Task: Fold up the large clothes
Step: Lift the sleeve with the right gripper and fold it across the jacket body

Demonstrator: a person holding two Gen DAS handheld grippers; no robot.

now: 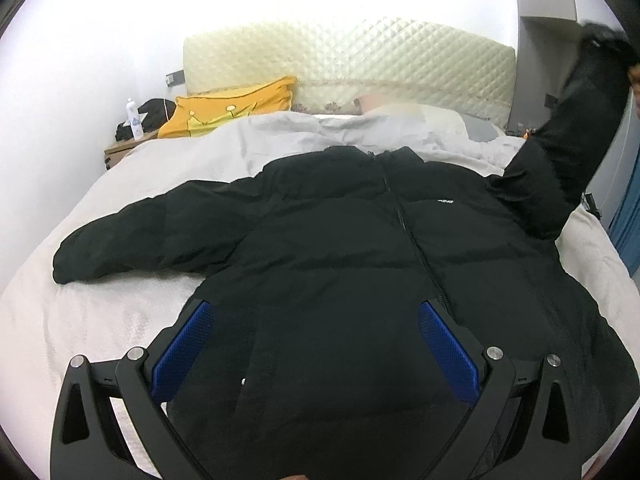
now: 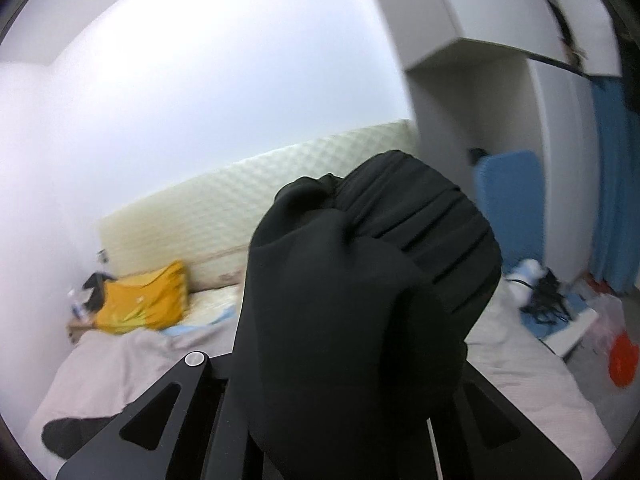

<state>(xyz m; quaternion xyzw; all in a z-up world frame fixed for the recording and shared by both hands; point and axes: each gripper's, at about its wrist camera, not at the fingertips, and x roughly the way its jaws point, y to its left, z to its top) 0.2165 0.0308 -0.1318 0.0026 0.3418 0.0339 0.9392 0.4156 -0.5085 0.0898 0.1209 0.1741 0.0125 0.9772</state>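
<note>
A black puffer jacket (image 1: 360, 248) lies front-up and zipped across a bed (image 1: 120, 320), its hem nearest the left claw (image 1: 316, 344), which hangs over the lower front panel with its blue pads (image 1: 180, 352) spread wide and nothing between them. Ahead of that claw and to its left, one sleeve (image 1: 132, 236) stretches flat on the bedding; ahead and to its right, the other sleeve (image 1: 560, 152) rises steeply off the bed, gathered at the cuff. The right claw (image 2: 352, 380) is pinching that cuff (image 2: 380, 264), the bunched black fabric filling the view just in front of it and hiding the fingertips, apparently lifting the sleeve so it can be swung inward over the chest as a first fold. The open left claw seems positioned to pin or steady the body while the sleeve travels. Beyond both, a yellow pillow (image 1: 236, 104) leans near the quilted headboard (image 1: 348, 64).
</note>
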